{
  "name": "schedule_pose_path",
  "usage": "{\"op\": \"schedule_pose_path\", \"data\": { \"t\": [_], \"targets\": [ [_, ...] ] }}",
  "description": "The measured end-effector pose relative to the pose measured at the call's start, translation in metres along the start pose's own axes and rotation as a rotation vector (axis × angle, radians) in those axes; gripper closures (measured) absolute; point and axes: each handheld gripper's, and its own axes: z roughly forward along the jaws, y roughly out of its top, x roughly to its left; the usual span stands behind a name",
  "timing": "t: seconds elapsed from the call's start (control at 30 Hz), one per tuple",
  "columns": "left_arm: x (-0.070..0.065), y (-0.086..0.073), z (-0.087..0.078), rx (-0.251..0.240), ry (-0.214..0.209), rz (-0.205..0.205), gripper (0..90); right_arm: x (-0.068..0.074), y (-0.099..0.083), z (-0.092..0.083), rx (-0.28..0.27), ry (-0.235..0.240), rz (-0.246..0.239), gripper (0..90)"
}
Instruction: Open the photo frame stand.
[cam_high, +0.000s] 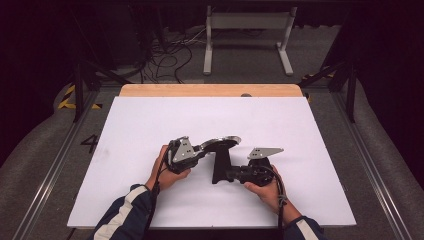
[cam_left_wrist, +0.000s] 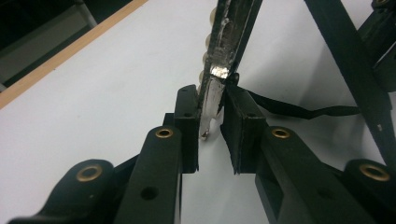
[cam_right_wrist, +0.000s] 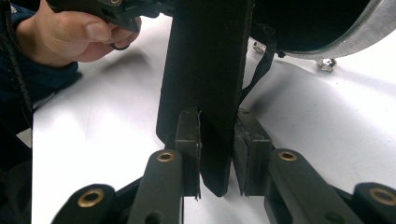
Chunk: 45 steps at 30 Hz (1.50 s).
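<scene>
A round disc (cam_high: 222, 142) with a silver glittery rim and small pearl beads is hinged to a flat black panel (cam_high: 221, 167) that rests on the white table sheet (cam_high: 150, 125). My left gripper (cam_high: 202, 148) comes in from the left. In the left gripper view it (cam_left_wrist: 214, 126) is shut on the disc's thin silver edge (cam_left_wrist: 224, 42), pads pressing both faces. My right gripper (cam_high: 231, 175) reaches from the right; in the right gripper view it (cam_right_wrist: 217, 144) is shut on the black panel's (cam_right_wrist: 205, 70) lower end. A thin black strap (cam_left_wrist: 299, 111) hangs between the disc and the panel.
The white sheet covers most of the table, with a strip of bare wood (cam_high: 210, 90) along the far edge. Beyond the table stand a white metal frame (cam_high: 247, 22) and loose cables (cam_high: 165, 55) on the floor. The person's left hand (cam_right_wrist: 70, 37) is close by.
</scene>
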Motion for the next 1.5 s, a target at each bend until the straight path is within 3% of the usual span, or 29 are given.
{"op": "schedule_pose_path", "data": {
  "t": [0.5, 0.77, 1.03, 1.17, 1.3, 1.4, 1.5],
  "targets": [
    [-0.002, -0.002, -0.001, 0.0, -0.001, -0.008, 76.0, 0.004, -0.002, 0.0, 0.034, -0.063, -0.064, 76.8],
    [0.0, -0.003, -0.004, -0.007, -0.009, -0.022, 75.1, 0.003, 0.0, -0.008, -0.001, -0.076, -0.064, 77.2],
    [0.0, -0.002, -0.007, -0.02, -0.022, -0.03, 68.3, 0.012, 0.004, -0.015, -0.01, -0.137, -0.132, 80.0],
    [0.0, -0.002, -0.005, -0.01, -0.02, -0.026, 63.6, 0.025, 0.009, -0.025, -0.061, -0.204, -0.189, 86.4],
    [0.001, -0.004, -0.001, 0.009, -0.002, -0.018, 71.1, 0.033, 0.011, -0.026, -0.096, -0.206, -0.217, 90.0],
    [0.001, -0.004, 0.001, 0.011, -0.02, -0.011, 76.2, 0.044, 0.011, -0.018, -0.121, -0.222, -0.238, 90.0],
    [0.001, -0.005, 0.001, 0.006, -0.024, -0.021, 73.8, 0.056, 0.012, -0.007, -0.137, -0.243, -0.27, 90.0]
  ]
}}
